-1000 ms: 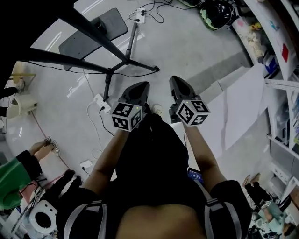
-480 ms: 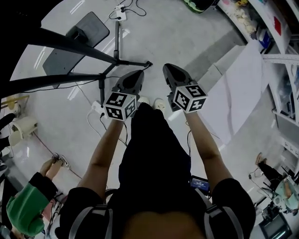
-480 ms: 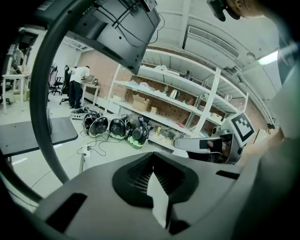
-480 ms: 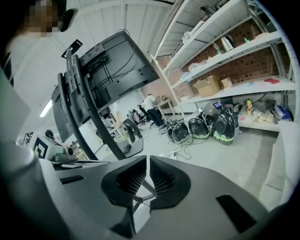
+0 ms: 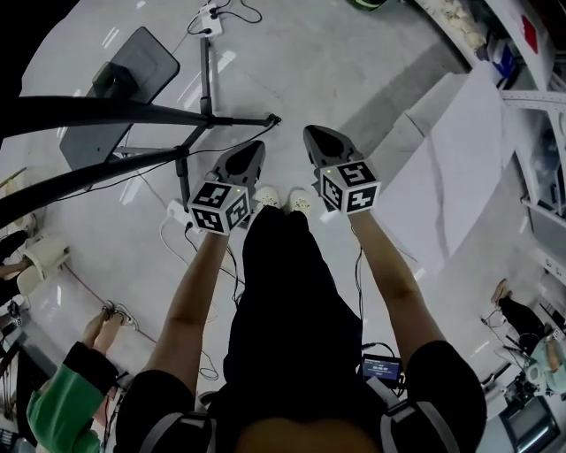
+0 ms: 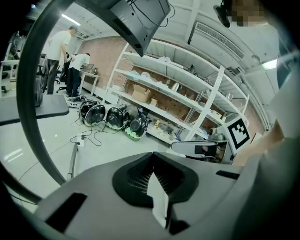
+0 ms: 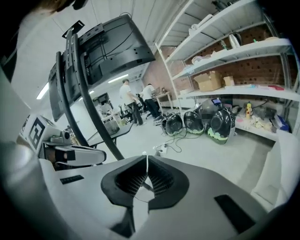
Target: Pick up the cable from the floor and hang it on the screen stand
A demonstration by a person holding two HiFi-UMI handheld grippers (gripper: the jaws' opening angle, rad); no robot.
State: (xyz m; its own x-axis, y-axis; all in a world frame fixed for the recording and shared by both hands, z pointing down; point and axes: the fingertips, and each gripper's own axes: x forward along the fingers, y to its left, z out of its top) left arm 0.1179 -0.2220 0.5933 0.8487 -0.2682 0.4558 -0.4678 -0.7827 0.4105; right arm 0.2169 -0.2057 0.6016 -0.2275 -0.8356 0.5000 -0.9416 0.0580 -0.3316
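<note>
My left gripper (image 5: 255, 147) and right gripper (image 5: 310, 134) are held side by side at waist height, over the floor in front of the person's shoes. Both are shut, and I can make out nothing between the jaws in the left gripper view (image 6: 152, 161) or the right gripper view (image 7: 146, 161). The black screen stand (image 5: 210, 80) spreads its legs on the floor just ahead and to the left. Its screen (image 7: 112, 51) hangs overhead. Two thick black curved tubes (image 5: 88, 113) arc from the screen toward the stand's foot. A thin black cable (image 5: 232, 138) trails over the floor by the legs.
A white power strip (image 5: 179, 212) with its lead lies left of the left gripper. Another power strip (image 5: 210, 11) lies far ahead. A large white board (image 5: 460, 168) and shelves stand at the right. A person in green (image 5: 53, 411) crouches at the lower left. Helmets (image 7: 218, 124) line the shelf's foot.
Both grippers stay shut and side by side. In the head view the stand's foot and the floor have slid up and left as the person moves; the grippers sit slightly higher in the frame.
</note>
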